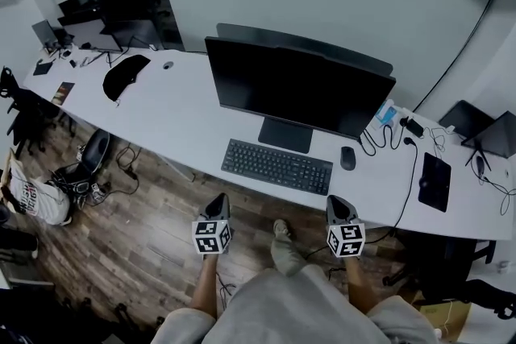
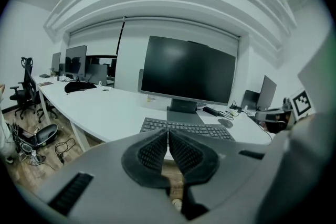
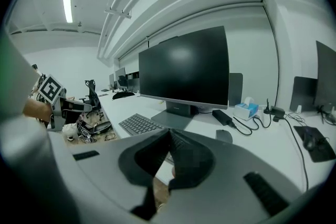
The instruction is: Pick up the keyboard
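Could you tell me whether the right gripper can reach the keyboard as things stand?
Probably yes: the right gripper hangs just short of the desk edge, with nothing between it and the keyboard; the mouse lies clear to the right. Its jaws are shut, so they must open first.

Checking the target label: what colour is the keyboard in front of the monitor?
Black. The keyboard shows best in the head view, against the white desk.

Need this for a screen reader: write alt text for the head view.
The left gripper and right gripper, both shut and empty, hover short of the black keyboard on a white desk before a dark monitor.
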